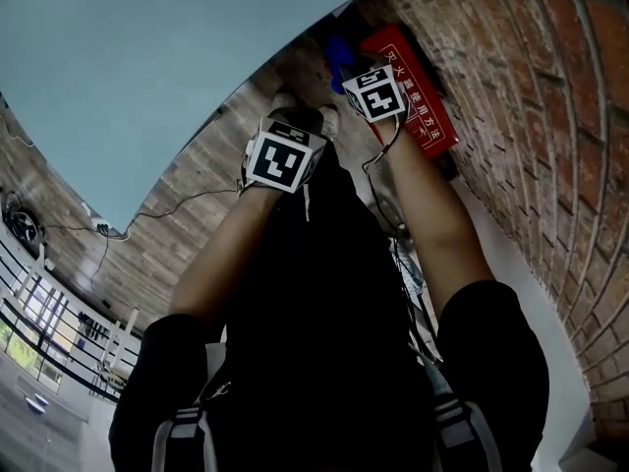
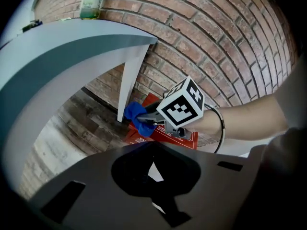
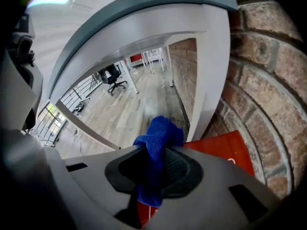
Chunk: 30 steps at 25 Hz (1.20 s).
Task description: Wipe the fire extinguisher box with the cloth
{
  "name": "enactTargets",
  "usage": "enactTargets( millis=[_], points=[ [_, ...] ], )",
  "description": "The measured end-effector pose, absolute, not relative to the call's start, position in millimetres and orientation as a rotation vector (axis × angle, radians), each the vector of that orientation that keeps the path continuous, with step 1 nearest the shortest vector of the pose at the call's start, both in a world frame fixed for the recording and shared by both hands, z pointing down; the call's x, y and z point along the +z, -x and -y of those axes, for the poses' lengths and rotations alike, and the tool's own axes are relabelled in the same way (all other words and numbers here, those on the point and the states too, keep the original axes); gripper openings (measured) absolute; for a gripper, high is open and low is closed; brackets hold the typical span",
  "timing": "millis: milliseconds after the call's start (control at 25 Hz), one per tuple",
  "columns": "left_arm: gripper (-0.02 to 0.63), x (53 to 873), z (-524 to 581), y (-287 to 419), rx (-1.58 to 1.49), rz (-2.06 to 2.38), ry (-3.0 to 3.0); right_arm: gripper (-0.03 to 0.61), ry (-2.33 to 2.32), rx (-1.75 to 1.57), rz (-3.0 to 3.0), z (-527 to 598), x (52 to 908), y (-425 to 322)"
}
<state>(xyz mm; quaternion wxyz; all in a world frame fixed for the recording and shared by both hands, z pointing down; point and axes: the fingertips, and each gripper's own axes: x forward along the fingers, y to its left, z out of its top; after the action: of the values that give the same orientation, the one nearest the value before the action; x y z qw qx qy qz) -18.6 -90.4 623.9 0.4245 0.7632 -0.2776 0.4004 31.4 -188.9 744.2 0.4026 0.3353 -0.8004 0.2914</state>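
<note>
Office interior: swivel chair (image 3: 112,75), brick wall (image 3: 273,61), plank floor (image 3: 144,104), white desk (image 3: 144,18).

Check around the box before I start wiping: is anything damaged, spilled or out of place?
Nothing stands out. The red fire extinguisher box sits at the foot of the brick wall with no spill or damage showing, and the blue cloth is bunched in the right claw.

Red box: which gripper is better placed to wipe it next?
Right. The right gripper has the blue cloth in its jaws, close to the red box; the left gripper holds nothing and sits further back.
</note>
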Motion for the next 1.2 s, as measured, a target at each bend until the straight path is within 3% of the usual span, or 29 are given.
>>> enactTargets(
  millis=[440, 960, 1200],
  points=[
    [0.008, 615.3, 79.6, 25.8, 1.011, 0.711, -1.881, 0.083, -0.644, 0.614, 2.041, 168.2, 746.8, -38.4],
    [0.008, 591.5, 79.4, 43.2, 1.034, 0.773, -1.867, 0.083, -1.026, 0.644, 1.825, 216.1, 740.5, -165.1],
    [0.008, 585.9, 62.3, 47.5, 1.075, 0.765, -1.838, 0.083, -1.044, 0.64, 1.745, 200.8, 742.5, -156.8]
  ],
)
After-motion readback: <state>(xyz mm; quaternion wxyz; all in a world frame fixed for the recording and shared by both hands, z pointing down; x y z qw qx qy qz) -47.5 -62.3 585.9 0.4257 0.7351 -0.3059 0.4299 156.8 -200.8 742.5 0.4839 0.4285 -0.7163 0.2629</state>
